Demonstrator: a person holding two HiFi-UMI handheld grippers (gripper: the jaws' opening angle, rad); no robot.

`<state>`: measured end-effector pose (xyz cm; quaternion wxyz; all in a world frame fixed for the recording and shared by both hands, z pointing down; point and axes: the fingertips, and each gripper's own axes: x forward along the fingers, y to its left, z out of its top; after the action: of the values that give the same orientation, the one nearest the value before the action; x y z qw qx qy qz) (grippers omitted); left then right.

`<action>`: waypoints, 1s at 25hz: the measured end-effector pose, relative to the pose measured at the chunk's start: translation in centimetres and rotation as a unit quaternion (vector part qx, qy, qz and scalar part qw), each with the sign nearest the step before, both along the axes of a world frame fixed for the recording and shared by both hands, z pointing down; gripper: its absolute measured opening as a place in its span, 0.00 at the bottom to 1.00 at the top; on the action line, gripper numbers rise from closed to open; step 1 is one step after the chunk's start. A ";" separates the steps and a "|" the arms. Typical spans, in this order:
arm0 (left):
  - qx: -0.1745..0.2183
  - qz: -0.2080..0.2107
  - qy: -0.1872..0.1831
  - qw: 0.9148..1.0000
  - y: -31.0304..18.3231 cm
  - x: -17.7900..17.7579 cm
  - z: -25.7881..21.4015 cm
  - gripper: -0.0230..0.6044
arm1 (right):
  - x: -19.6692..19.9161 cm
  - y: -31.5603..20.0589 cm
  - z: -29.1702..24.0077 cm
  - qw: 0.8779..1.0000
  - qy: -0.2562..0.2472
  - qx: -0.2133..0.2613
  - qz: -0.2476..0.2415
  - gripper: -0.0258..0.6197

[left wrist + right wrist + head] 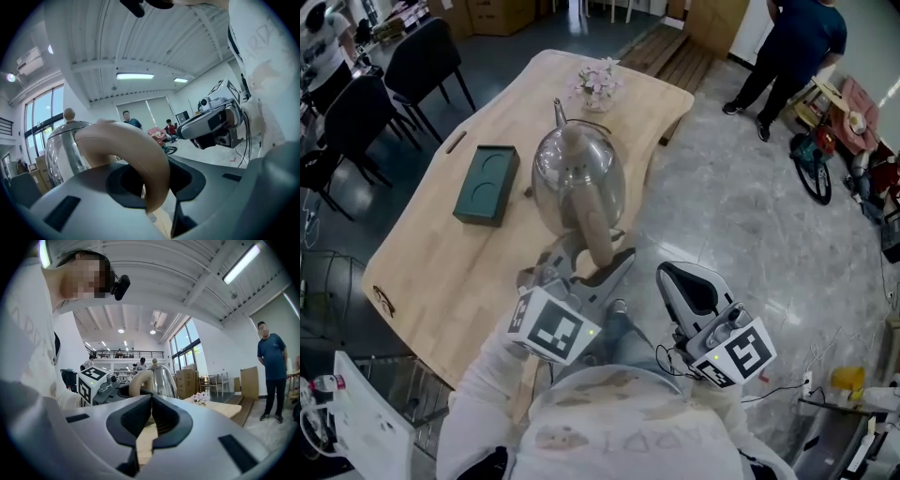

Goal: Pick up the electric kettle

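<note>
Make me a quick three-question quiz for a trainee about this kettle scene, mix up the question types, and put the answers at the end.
1. Short answer: which gripper is clamped on the handle of the kettle?
2. True or false: the jaws of the right gripper stand wide apart.
3. Multiple choice: in the head view, what lies on the table to the left of the kettle? A) a dark green box B) a red mug C) a laptop

Key
1. The left gripper; the handle runs between its jaws.
2. False. They are closed together with nothing between them.
3. A
</note>
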<state>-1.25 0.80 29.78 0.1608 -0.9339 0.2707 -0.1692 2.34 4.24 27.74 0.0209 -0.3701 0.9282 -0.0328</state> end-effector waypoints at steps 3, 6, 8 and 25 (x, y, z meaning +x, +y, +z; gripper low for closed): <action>0.002 -0.002 0.008 1.000 3.7 -1.3 -0.7 0.20 | -0.8 3.0 -0.4 1.000 0.002 0.012 0.004 0.07; 0.007 -0.002 -0.003 1.000 7.0 -2.2 -0.8 0.20 | -1.2 5.6 -0.8 1.000 0.004 0.021 0.008 0.07; 0.009 0.001 -0.008 1.000 9.2 -2.9 -1.0 0.20 | -1.7 7.3 -1.0 1.000 0.005 0.023 0.011 0.07; -0.009 0.015 0.003 1.000 18.2 -4.0 -1.9 0.20 | -4.5 13.2 -3.1 0.999 -0.005 0.046 -0.016 0.07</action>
<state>-5.29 18.99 27.92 0.1539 -0.9399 0.2553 -0.1667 -2.13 17.40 24.63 0.0417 -0.3541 0.9342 0.0079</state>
